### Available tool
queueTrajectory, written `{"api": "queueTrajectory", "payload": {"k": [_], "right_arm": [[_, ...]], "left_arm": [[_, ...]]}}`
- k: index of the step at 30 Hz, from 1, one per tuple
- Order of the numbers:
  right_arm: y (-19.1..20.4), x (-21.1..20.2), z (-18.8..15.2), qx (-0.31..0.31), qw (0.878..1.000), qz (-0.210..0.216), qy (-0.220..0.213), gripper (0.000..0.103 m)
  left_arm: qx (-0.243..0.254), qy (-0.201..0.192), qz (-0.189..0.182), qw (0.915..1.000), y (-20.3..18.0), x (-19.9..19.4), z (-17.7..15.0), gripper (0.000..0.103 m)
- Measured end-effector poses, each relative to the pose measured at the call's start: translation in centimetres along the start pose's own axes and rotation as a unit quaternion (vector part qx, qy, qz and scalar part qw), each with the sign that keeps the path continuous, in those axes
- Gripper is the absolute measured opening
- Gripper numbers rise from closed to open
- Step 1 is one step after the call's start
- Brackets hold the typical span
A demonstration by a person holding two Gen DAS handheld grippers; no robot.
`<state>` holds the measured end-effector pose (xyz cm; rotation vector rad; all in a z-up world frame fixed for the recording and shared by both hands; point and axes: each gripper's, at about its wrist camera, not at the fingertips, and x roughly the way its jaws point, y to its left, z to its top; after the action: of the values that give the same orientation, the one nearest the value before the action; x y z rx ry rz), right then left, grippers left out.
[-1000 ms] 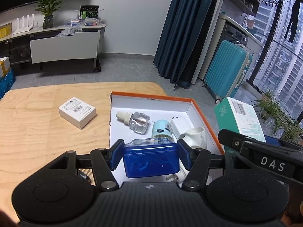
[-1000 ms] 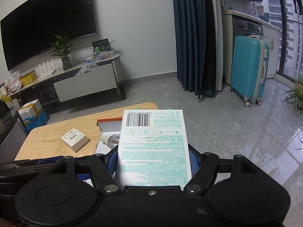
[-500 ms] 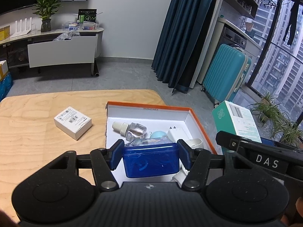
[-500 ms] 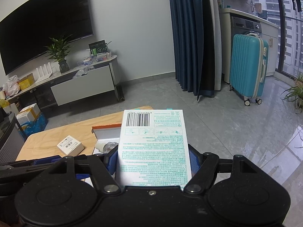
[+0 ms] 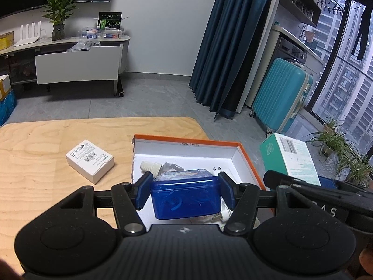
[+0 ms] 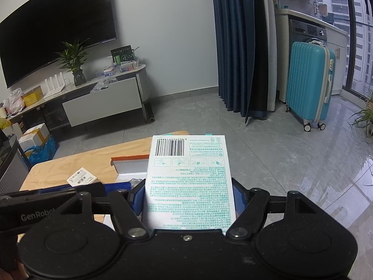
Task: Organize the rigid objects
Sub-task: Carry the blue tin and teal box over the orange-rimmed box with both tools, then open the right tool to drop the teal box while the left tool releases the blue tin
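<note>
Left claw (image 5: pixel 185 192), raised above the open tray (image 5: pixel 247 154), is clamped on a blue plastic case (image 5: pixel 185 198); right claw (image 6: pixel 190 201), beside it and off the bench (image 5: pixel 35 163) edge, is clamped on a white-and-green carton (image 6: pixel 190 175). A small white box (image 5: pixel 89 161) lies apart on the bench. Risks: the smooth case may slip from its side grip onto the bottle (image 5: pixel 151 166) and plug (image 5: pixel 218 169) below; the two claws, close together, may collide.

Wooden table (image 5: pixel 42 186) with small white box (image 5: pixel 89 161), orange-rimmed tray (image 5: pixel 250 163).
</note>
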<state>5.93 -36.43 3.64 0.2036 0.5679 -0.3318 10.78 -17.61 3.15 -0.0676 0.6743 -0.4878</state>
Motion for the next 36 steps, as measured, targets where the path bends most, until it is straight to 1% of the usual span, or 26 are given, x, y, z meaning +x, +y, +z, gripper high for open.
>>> {"api": "queueTrajectory", "payload": {"k": [9,23,26,28,29,31,36], "right_arm": [[0.2,1.4,0.2,-0.003,1.000,-0.002,0.009,0.084],[0.5,3.9,-0.1,-0.008,0.999,-0.004,0.035,0.084],[0.4,4.2,0.0,-0.007,0.999,-0.007,0.035,0.084],[0.3,4.4,0.1,-0.006,1.000,-0.013,0.024,0.085],[0.3,4.5,0.0,-0.006,1.000,-0.013,0.017,0.086],[0.0,4.8,-0.1,-0.004,1.000,-0.009,0.026,0.089],[-0.9,3.1,-0.6,0.007,1.000,-0.017,0.008,0.089]], "left_arm": [[0.002,0.000,0.002,1.0000,0.2,0.8,0.7,0.061],[0.003,0.000,0.004,1.0000,0.7,1.8,2.0,0.061],[0.005,0.000,0.003,1.0000,0.7,2.2,2.2,0.061],[0.004,0.002,0.002,1.0000,0.7,2.5,2.3,0.061],[0.004,0.003,0.002,1.0000,0.8,2.7,2.4,0.061],[0.004,0.004,0.002,1.0000,0.7,2.8,2.5,0.061],[0.009,0.006,-0.001,0.9999,0.5,3.4,2.8,0.061]]}}
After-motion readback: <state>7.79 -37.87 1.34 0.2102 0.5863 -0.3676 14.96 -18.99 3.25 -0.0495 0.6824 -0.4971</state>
